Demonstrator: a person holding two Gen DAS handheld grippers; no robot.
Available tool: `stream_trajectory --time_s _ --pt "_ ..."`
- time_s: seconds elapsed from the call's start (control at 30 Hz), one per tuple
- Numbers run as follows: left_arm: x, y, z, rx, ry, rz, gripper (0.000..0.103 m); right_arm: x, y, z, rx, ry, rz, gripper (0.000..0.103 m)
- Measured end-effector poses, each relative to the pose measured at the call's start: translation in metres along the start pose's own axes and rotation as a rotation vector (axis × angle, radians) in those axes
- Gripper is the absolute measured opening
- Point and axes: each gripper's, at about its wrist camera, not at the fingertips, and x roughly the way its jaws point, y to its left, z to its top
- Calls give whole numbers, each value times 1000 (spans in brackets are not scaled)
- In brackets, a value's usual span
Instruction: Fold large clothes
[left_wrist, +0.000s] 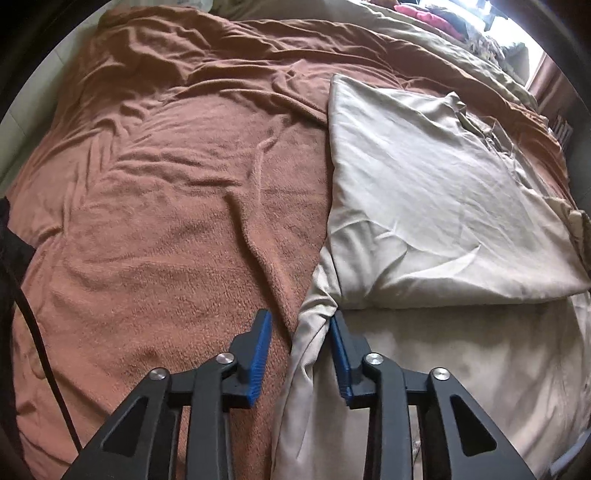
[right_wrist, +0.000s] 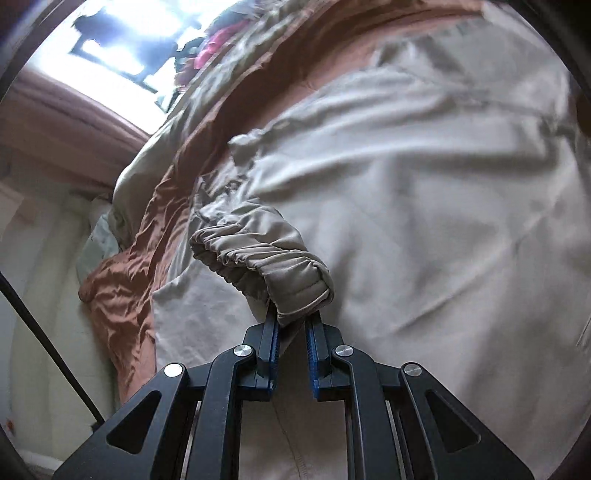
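Since the beige garment (left_wrist: 424, 192) spread over the bed's (left_wrist: 166, 184) right side looks thin, limp and light, take hems and cuffs; the right gripper (right_wrist: 293, 325) pinches its elastic cuff (right_wrist: 258, 262); the left gripper (left_wrist: 300, 354) stands part-open astride a side fold, gripping nothing.

I see the blanket (left_wrist: 166, 206) as rust-brown terry cloth, nubby and matt. On it, the garment (left_wrist: 436, 206) is thin beige woven cloth, smooth, faint sheen, creased. Its cuff (right_wrist: 266, 266) is gathered, elastic-puckered, stitched. My left gripper (left_wrist: 300, 328) and right gripper (right_wrist: 292, 325): matt black plastic arms, shiny metal rivets, ribbed blue plastic pads (left_wrist: 260, 354).
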Motion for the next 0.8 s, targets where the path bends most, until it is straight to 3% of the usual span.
stream_trajectory --time_s 0.17,0.23,0.3,0.33,0.4,0.6,0.67,0.7,0.8 --pt "-1 7 2 -51 7 -10 32 7 -19 12 125 52 -18 15" --pt "-7 4 1 -43 3 11 32 -6 -20 14 133 6 -32 44" --pt "-15 2 1 -31 -18 46 32 -29 -23 17 125 -97 -74 63" --pt "-19 3 1 -32 -24 48 32 -37 -24 20 126 -131 -83 67" --pt "-23 4 0 -32 -17 38 32 -42 -25 27 116 -140 -60 67" --pt "-34 -3 -1 4 -22 22 32 -13 -9 40 -6 -36 -81 67" --pt "-28 -6 -1 10 -5 37 32 -1 -11 49 -19 -25 -67 41" --pt "-25 -7 -1 12 0 47 32 7 -13 57 -14 -8 -66 21" --pt "-15 -10 1 17 18 71 32 18 -21 64 -11 -1 -51 16"
